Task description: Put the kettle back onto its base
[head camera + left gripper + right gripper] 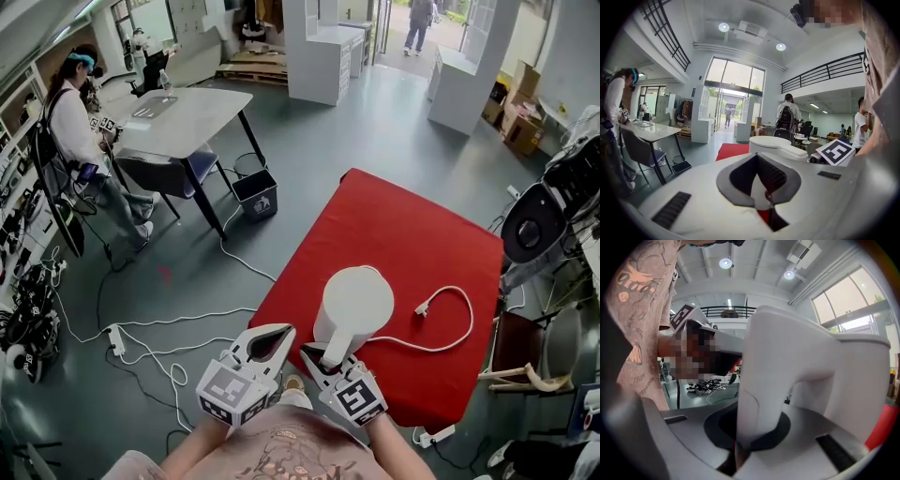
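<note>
The white kettle (352,302) stood upright on the red table (394,225), long axis vertical, near the table's 6 o'clock side. Its handle pointed to 6 o'clock, toward the person, and its spout to 12 o'clock. The right gripper (323,357) was clamped on that handle. The left gripper (279,333) sat just at 9 o'clock of it, jaws together and empty. A white cord (464,319) looped out at 3 o'clock to its plug (423,307).
</note>
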### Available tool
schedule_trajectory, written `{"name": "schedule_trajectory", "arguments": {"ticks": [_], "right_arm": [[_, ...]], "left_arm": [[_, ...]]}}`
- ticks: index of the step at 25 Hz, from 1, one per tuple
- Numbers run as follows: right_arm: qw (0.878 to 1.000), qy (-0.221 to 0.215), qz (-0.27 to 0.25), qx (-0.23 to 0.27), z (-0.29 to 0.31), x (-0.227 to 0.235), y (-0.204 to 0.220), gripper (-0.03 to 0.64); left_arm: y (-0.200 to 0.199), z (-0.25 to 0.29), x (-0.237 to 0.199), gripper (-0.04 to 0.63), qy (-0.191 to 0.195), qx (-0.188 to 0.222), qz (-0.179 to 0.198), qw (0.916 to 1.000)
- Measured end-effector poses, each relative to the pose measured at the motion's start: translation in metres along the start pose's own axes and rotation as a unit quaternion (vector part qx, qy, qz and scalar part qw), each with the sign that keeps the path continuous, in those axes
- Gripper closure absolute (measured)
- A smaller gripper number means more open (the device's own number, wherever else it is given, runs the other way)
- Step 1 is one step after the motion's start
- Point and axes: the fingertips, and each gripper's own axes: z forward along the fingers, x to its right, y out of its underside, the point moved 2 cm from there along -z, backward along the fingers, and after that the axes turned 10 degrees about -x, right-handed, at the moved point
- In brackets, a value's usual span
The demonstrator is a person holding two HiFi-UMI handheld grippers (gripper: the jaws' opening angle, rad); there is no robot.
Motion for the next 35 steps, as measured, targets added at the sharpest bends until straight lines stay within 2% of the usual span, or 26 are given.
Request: {"name": "schedule_trajectory", "arguments": {"ticks": [5, 17, 24, 35], "right_arm": [[1.0, 0.007, -0.023, -0.014, 0.003, -0.01, 0.016, 0.601], [1.0, 0.005, -0.004, -0.007, 0.003, -0.008, 0.018, 0.592], [1.0, -0.008, 0.024, 0.017, 0.0, -0.009, 0.013, 0.486], [0.999, 0.014, 0.03, 0.001, -0.017, -0.002, 0.024, 0.475]], "left_arm": [[0.003, -0.003, 0.001, 0.606, -0.004, -0.001, -0.004, 1.0], [0.005, -0.007, 0.002, 0.606, -0.008, -0.001, -0.007, 0.9999], [0.008, -0.008, 0.002, 0.607, -0.01, 0.0, -0.01, 0.9999], [0.007, -0.012, 0.012, 0.606, -0.008, 0.003, -0.012, 0.9999]]}}
